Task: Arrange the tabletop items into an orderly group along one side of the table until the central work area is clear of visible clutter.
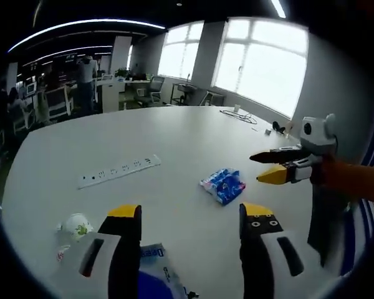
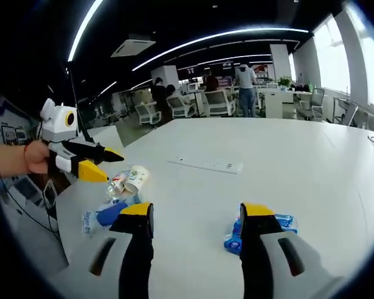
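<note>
Bench (image 1: 174, 137) is lying white and broad in the left gripper view, carrying scattered items. Going left to right there: a crumpled paper cup (image 1: 76, 225) is sitting near the bench's near-left edge; a white power strip (image 1: 118, 171) is lying flat further in, well apart from the cup; a blue-and-white packet (image 1: 153, 268) is lying at the near edge, partly hidden between the left claw's (image 1: 190, 215) jaws; a blue-and-white tissue pack (image 1: 223, 185) is resting near the middle, apart from everything else. Left claw's jaws are standing wide, holding nothing. At right, the right claw (image 1: 266, 167) is entering over the bench, beside the tissue pack but not touching it, its yellow tips standing slightly parted and gripping nothing.

In the right gripper view, the left claw (image 2: 108, 165) is showing at far left, held by a hand (image 2: 36, 157), its tips parted and empty, just beside the paper cup (image 2: 129, 180). The packet (image 2: 103, 218) is lying below the cup, near the bench (image 2: 299, 162) edge. The power strip (image 2: 206, 164) is lying further in, toward the middle. Right claw (image 2: 196, 218) is rising from the bottom with jaws wide, holding nothing; the tissue pack (image 2: 234, 240) is lying just by its right-hand jaw, partly hidden, contact unclear. Office chairs and standing people are showing in the background.
</note>
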Tool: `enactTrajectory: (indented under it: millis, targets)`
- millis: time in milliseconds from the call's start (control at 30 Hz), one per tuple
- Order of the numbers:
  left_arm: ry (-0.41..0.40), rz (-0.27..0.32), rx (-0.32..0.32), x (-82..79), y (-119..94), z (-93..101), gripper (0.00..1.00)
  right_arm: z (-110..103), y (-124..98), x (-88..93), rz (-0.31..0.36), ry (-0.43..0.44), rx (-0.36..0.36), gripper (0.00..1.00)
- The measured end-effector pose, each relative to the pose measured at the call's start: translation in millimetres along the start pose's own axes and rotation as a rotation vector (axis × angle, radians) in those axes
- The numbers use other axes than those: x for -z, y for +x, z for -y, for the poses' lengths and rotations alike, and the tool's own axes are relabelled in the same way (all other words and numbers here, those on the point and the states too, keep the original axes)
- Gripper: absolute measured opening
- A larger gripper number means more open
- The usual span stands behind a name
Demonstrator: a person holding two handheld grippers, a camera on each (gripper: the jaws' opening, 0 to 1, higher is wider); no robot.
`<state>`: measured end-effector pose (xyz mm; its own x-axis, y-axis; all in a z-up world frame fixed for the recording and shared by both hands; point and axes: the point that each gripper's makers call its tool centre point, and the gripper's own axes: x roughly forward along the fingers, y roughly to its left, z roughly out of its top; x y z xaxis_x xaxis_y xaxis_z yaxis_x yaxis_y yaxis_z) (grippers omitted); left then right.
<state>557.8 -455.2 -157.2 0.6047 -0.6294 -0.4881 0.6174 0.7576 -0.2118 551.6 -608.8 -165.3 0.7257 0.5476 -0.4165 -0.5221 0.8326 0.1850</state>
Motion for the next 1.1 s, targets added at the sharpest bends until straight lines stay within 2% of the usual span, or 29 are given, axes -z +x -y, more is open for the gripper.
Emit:
enactTrajectory:
  millis: [267,433,767,1100]
  targets:
    - [-0.048,0.008,-0.065,20.3,-39,-18.9,0.64,-33,17,1.3,-0.023,-0.028,-0.069,0.54]
    - [-0.070,0.008,-0.106,33.5,-60,-28.1,0.64,-42,28,1.8,-0.033,-0.039,-0.102,0.54]
    - [-0.112,0.033,-0.166,45.6,-90,-41.0,0.64,-68,41,-2.0,-0.045,-0.074,-0.157,0.53]
    - [-0.168,0.035,-0.244,69.2,-119,-58.5,0.63,-84,49,-0.1,-0.068,-0.101,-0.194,0.51]
